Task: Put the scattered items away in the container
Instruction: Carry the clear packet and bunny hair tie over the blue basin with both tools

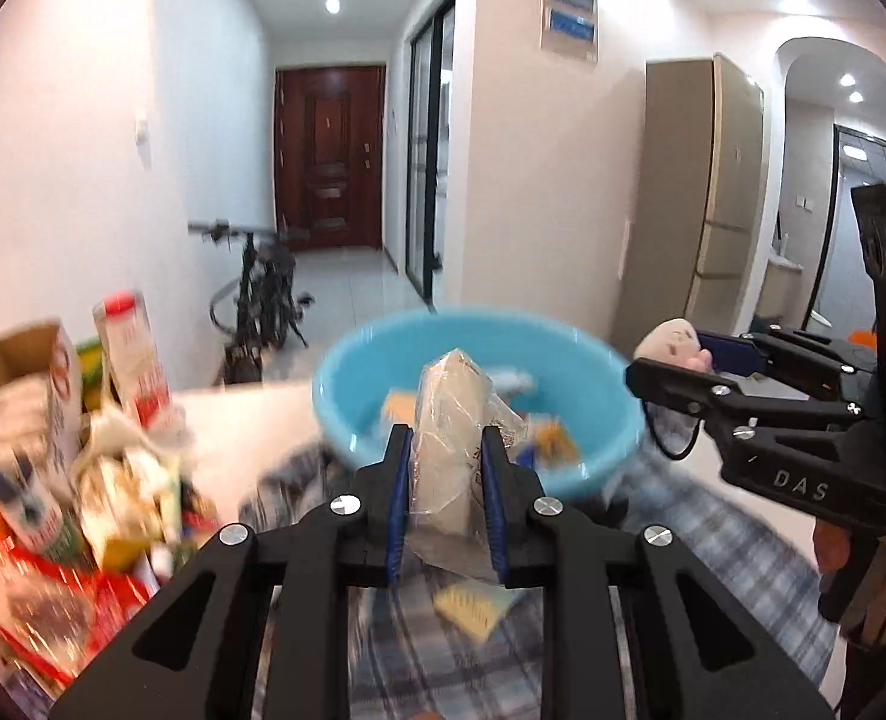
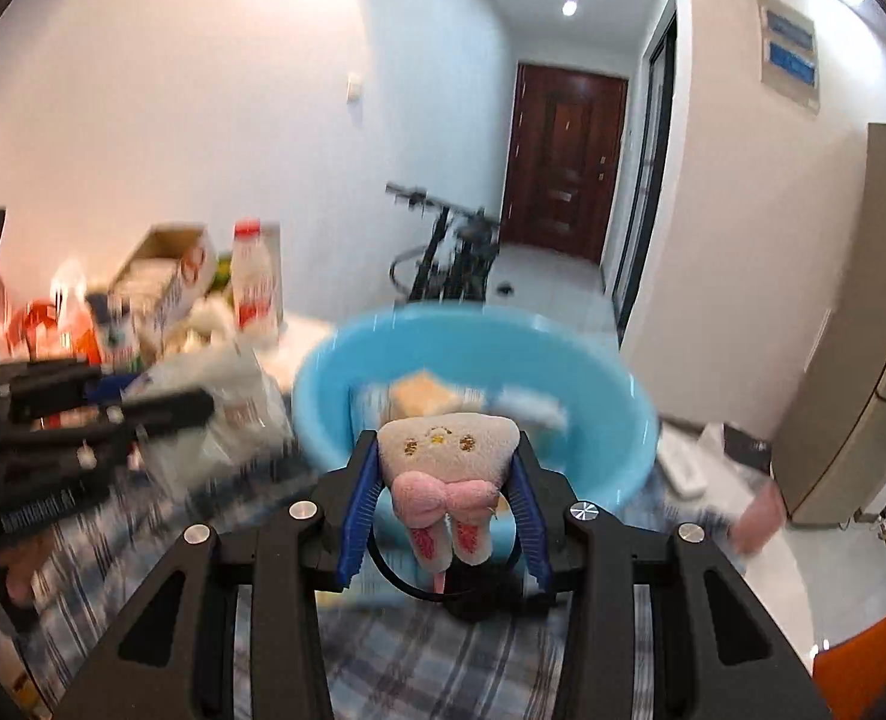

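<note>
A light blue basin [image 1: 383,420] stands on the plaid cloth, with several small items inside; it also shows in the right wrist view [image 2: 610,414]. My left gripper [image 1: 445,450] is shut on a clear-wrapped pale packet [image 1: 448,420] and holds it just before the basin's near rim. My right gripper [image 2: 445,468] is shut on a beige tooth-shaped plush toy [image 2: 443,450] with a pink bow, in front of the basin. In the left wrist view the right gripper [image 1: 670,360] holds the plush [image 1: 673,342] at the basin's right rim. The left gripper [image 2: 161,405] shows at the left of the right wrist view.
A pile of cartons, a milk bottle [image 2: 254,282] and packets [image 1: 53,450] crowds the table's left side. A yellow packet [image 1: 472,603] lies on the plaid cloth [image 1: 712,540]. A white object [image 2: 682,462] lies right of the basin. A bicycle [image 2: 448,246] stands beyond the table.
</note>
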`<state>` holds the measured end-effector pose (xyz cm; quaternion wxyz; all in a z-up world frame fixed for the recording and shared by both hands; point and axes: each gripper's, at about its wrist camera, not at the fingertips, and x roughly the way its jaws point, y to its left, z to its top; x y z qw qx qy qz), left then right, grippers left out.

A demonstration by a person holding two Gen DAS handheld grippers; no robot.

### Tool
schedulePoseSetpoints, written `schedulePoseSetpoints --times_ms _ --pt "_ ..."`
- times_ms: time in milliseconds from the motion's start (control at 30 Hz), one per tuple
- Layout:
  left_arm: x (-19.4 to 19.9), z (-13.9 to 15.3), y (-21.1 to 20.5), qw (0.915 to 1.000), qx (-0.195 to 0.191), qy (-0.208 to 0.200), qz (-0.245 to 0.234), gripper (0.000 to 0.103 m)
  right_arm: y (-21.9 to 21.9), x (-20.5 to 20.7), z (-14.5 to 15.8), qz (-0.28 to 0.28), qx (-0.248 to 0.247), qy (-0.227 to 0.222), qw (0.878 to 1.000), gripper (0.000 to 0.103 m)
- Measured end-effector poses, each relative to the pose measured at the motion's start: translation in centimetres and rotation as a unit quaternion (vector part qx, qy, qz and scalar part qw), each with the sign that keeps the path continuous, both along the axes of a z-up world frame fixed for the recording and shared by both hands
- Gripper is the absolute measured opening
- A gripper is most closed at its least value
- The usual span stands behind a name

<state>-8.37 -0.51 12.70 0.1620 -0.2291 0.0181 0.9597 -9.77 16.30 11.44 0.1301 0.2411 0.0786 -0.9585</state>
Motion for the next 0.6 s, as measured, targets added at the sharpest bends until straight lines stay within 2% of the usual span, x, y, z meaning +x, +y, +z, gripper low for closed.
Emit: schedulePoseSetpoints --times_ms 133,233,467,600 --pt "-1.7 3.1 1.3 0.9995 0.013 0.029 0.003 0.02 -0.1 -1.2 3.8 -0.012 -0.011 0.039 0.999 0.044" --pt "-3.9 4.0 1.8 0.9988 0.026 0.037 0.018 0.02 0.2 -2.6 5.4 -0.023 -0.027 0.053 0.998 0.044" --pt "-8.4 3.3 2.4 0.9982 0.021 0.042 0.038 0.02 0.0 -7.2 4.8 -0.034 -0.039 0.045 0.998 0.044" --pt "-9.9 1.9 2.0 0.9987 0.022 0.026 0.038 0.02 0.0 -8.9 3.9 -0.038 -0.045 0.039 0.998 0.044"
